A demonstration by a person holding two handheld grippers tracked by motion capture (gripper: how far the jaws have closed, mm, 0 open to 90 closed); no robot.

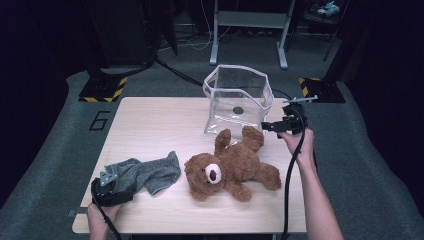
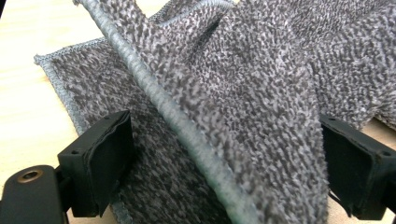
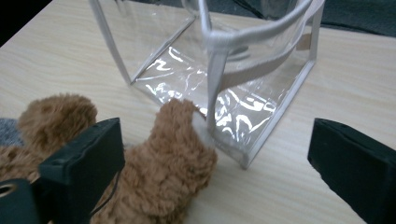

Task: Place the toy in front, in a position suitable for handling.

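Tabletop [image 1: 160, 120] of pale wood carries three things in the high view: a grey towel [image 1: 145, 172] at about 8 o'clock from the middle, a brown teddy bear [image 1: 227, 167] lying on its back near the centre toward 5 o'clock, and a clear plastic pouch [image 1: 237, 100] with white edging standing open at 12 o'clock, near the far edge. The left hand-held gripper [image 1: 112, 192] sits at the towel's near-left corner, held by a hand at the tabletop's near edge; in the left gripper view its jaws stand spread apart, released, with the towel [image 2: 224, 93] bunched between them and a thick hemmed fold running diagonally across the gap, the cloth touching or nearly touching both pads. The right hand-held gripper [image 1: 280, 125] hovers at about 3 o'clock, just beside the bear's raised paw and the pouch's near-right corner. In the right gripper view its jaws are likewise wide apart and grasp nothing; the teddy bear [image 3: 163, 168] shows a furry limb rising between them, nearer the left jaw, its tip touching the lower edge of the clear plastic pouch [image 3: 219, 93], whose corner seam stands just behind it. A strip of grey cloth peeks in at that view's left edge.
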